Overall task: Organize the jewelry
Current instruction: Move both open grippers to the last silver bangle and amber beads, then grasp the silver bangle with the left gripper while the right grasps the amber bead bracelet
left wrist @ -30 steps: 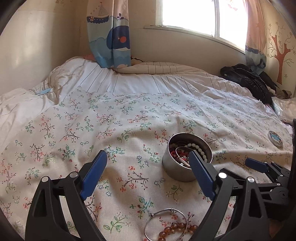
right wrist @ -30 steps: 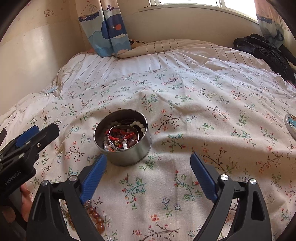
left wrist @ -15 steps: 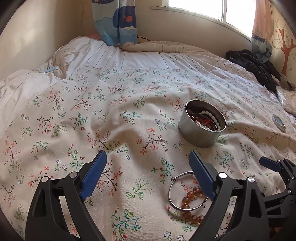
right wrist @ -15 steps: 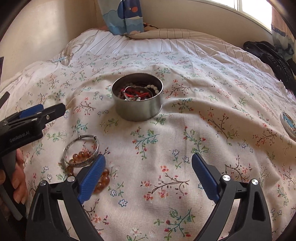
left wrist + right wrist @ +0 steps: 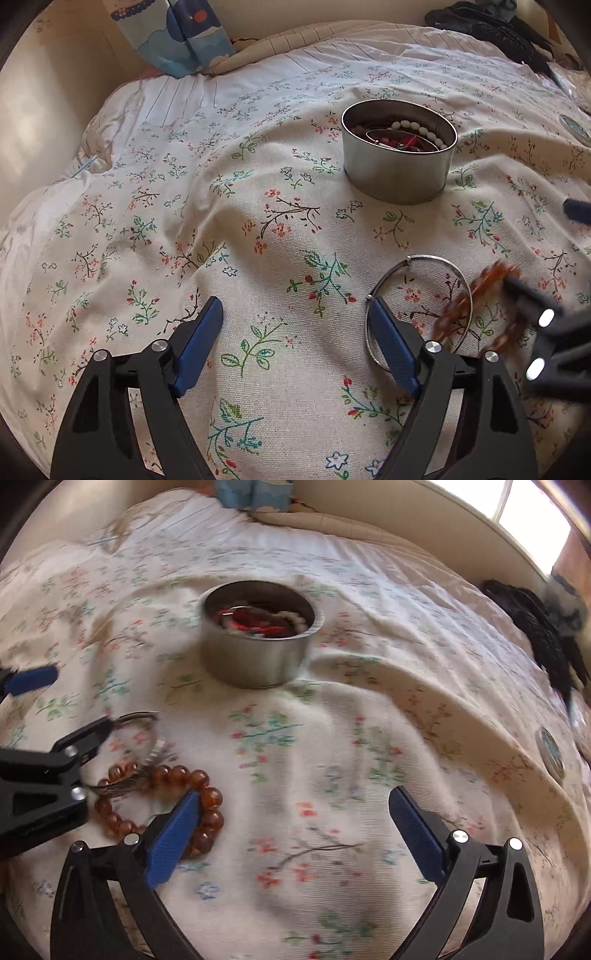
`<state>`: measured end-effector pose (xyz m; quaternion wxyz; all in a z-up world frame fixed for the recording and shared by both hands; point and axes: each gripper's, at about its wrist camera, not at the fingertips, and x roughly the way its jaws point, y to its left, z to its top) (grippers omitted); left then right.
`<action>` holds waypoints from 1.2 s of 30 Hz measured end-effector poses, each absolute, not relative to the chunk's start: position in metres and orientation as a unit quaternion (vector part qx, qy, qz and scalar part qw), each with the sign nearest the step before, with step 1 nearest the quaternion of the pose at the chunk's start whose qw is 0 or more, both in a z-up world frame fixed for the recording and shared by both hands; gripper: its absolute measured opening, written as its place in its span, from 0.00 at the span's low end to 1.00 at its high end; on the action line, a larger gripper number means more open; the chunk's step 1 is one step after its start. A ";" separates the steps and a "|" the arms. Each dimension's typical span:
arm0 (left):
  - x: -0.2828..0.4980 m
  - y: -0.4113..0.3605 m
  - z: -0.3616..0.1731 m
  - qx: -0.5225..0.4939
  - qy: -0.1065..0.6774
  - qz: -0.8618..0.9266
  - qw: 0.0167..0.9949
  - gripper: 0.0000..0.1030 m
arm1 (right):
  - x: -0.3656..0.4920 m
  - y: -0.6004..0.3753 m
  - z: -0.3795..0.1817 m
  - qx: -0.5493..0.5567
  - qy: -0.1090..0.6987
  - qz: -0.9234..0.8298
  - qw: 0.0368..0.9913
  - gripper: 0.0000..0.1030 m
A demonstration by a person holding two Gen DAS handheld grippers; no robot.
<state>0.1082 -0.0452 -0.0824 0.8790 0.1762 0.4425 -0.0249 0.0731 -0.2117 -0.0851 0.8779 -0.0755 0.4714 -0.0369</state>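
Right gripper [image 5: 295,834] jaws apart, left gripper [image 5: 295,343] likewise; amber bead bracelet [image 5: 207,812] and thin silver wire bangle [image 5: 421,310] lie nearer than round steel tin [image 5: 399,170]. Beads look light, slippery, stretchy: pinch across strand

The right wrist view is motion-blurred, so the flower print on the bedspread [image 5: 332,738] smears. In the left wrist view the amber bead bracelet [image 5: 476,306] blurs where the right tool [image 5: 546,332] crosses it (that tool is cut off by the right edge). The tin [image 5: 397,151] hides most of its tangled contents.
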 end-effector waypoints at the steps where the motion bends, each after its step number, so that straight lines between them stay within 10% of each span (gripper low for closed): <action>1: 0.109 -0.048 -0.082 0.187 0.433 -0.015 0.881 0.67 | 0.072 -0.225 -0.083 -0.054 0.469 -0.050 0.880 0.93; 10: 0.109 -0.060 -0.074 0.200 0.407 -0.041 0.890 0.51 | 0.071 -0.226 -0.069 0.033 0.443 0.064 0.894 0.92; 14: 0.112 -0.066 -0.080 0.207 0.418 -0.056 0.883 0.44 | 0.080 -0.223 -0.079 0.066 0.464 0.099 0.877 0.47; 20: 0.120 -0.069 -0.090 0.192 0.443 -0.082 0.872 0.32 | 0.087 -0.212 -0.097 0.026 0.501 0.088 0.861 0.36; 23: 0.119 -0.066 -0.088 0.177 0.446 -0.091 0.873 0.06 | 0.084 -0.210 -0.096 0.027 0.499 0.098 0.860 0.12; 36: 0.100 -0.021 -0.036 -0.031 0.378 -0.182 0.907 0.05 | 0.068 -0.266 -0.071 0.268 0.411 0.180 0.853 0.12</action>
